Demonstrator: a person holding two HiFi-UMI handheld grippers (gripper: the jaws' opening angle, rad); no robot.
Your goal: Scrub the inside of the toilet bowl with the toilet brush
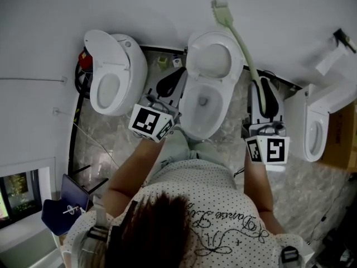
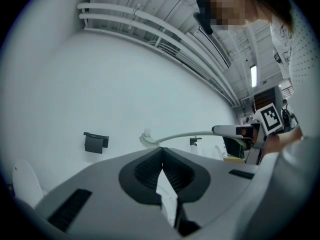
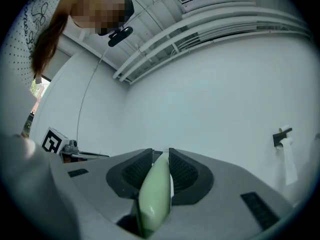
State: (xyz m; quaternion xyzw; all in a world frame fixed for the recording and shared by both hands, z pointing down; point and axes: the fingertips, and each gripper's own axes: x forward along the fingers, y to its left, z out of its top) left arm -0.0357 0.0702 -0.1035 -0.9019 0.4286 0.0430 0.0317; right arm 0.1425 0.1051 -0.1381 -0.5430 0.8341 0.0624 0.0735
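Three toilets (image 1: 129, 77) line the wall in the head view. The right gripper (image 1: 261, 88) pinches the pale green toilet brush (image 1: 239, 41), its bristles raised beyond the middle bowl (image 1: 224, 96). Only the left gripper view shows the left gripper (image 2: 161, 160) with jaws pressed together, empty.

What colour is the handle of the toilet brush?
The handle is pale green, clearest in the right gripper view.

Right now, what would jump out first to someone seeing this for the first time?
The pale green toilet brush stands out: the right gripper is shut on its handle, with its head raised toward the white wall beyond the open middle toilet, not in the bowl. The left gripper is shut and empty at that toilet's left, and two more toilets flank it.
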